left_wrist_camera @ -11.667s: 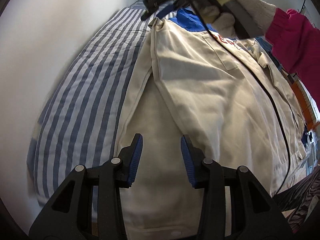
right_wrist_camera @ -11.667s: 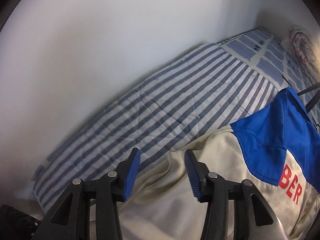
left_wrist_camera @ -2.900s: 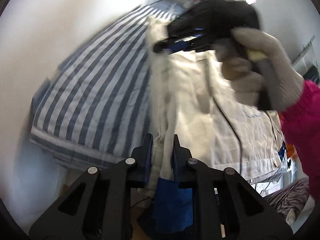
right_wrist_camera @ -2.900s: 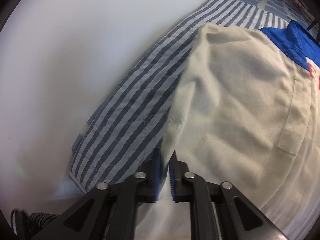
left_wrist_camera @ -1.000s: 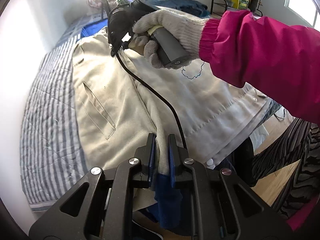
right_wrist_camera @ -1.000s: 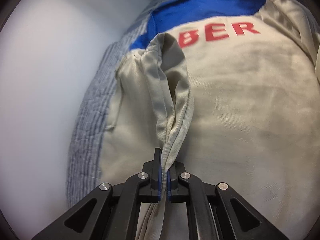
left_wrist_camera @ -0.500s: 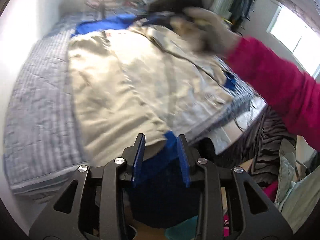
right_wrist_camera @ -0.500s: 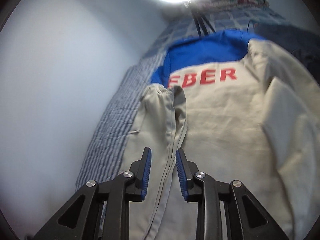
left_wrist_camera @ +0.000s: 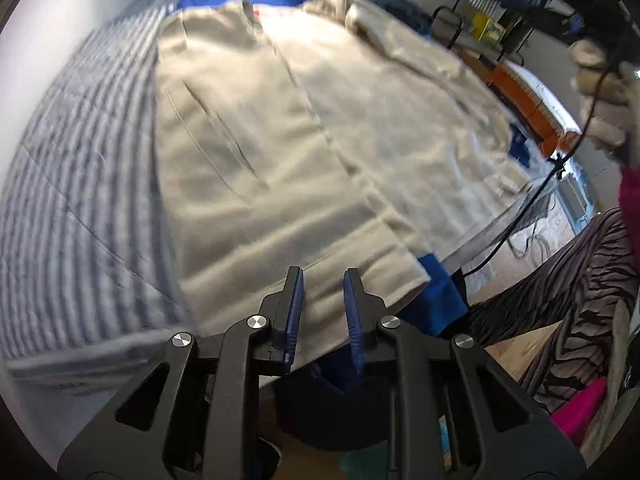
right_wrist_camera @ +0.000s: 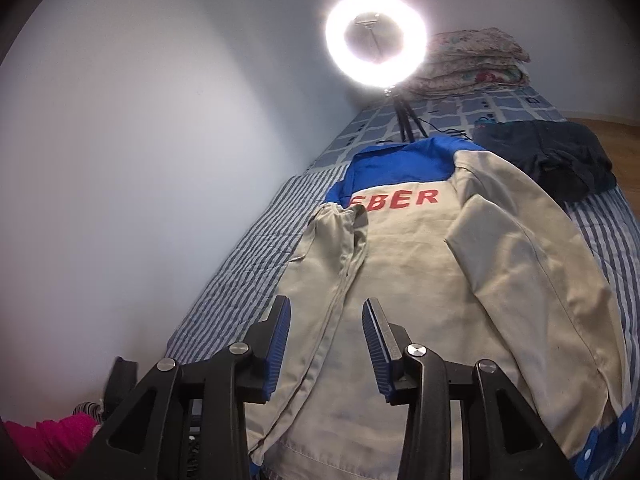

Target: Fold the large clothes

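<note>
Both tongs have let go of the beige jacket (right_wrist_camera: 408, 280) since a second ago. The right tongs (right_wrist_camera: 326, 344), then clamped on the folded sleeve (right_wrist_camera: 344, 248), are opening, moderately wide, nothing between their pads, and now look down on the jacket from higher up. The left tongs (left_wrist_camera: 322, 308), then pinching the hem, stand narrow and closing, empty, just above the jacket's near hem.

The jacket lies flat, back up, on the striped bed (right_wrist_camera: 248, 264), both sleeves folded inward, blue collar toward the ring light (right_wrist_camera: 376, 34). Left of the jacket, striped cover shows up to the wall (right_wrist_camera: 140, 140); its near hem overhangs the bed's edge.

Beyond the collar stand the ring light's tripod and folded quilts (right_wrist_camera: 476, 60); right of the collar lies a dark garment (right_wrist_camera: 556, 156). A gloved hand (left_wrist_camera: 604, 96) holds the right tongs, cable trailing.
</note>
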Tool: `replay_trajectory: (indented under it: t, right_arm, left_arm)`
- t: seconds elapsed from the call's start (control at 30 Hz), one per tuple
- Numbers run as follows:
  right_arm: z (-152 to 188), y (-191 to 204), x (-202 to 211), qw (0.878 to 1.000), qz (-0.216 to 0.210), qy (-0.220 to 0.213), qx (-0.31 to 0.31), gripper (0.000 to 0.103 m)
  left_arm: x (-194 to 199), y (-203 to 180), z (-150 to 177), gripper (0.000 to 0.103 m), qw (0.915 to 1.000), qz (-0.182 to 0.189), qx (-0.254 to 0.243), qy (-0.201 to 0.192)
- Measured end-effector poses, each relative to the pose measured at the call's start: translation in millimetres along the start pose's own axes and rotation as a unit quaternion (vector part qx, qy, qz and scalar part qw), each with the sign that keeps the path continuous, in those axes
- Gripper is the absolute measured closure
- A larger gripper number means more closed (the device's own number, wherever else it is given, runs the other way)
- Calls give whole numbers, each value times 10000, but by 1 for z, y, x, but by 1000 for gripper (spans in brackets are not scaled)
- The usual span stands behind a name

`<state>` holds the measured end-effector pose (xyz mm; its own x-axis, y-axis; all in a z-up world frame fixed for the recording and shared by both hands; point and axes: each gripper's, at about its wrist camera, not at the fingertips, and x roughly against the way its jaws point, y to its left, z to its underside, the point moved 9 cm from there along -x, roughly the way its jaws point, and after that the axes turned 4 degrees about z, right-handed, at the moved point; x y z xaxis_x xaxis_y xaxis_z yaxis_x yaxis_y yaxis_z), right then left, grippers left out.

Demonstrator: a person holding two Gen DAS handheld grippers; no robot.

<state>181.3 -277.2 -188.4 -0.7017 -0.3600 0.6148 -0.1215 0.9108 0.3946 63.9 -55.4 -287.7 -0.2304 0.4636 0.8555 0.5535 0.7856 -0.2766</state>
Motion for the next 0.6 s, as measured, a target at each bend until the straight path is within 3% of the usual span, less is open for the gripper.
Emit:
replay_trajectory:
  t: [0.17,0.33,0.4,0.6]
  right_arm:
    - [4,-17,1,9998,88,67,-138,63]
    - [6,-36,14,9994,318,-62,-104,55]
    - [9,-52,20,9985,473,-156,-205,46]
    - [20,-115,40,9923,1062,-206,-602,46]
  left_arm:
    - [-25,-12,9,83,9985,-309,-441,111]
    - [-16,-14,5,83,9990,-274,-322,129]
    - [-1,-20,-6,83,9996,-148,-213,-143]
    - [35,-45,-44,80,9969,87,-352,-700]
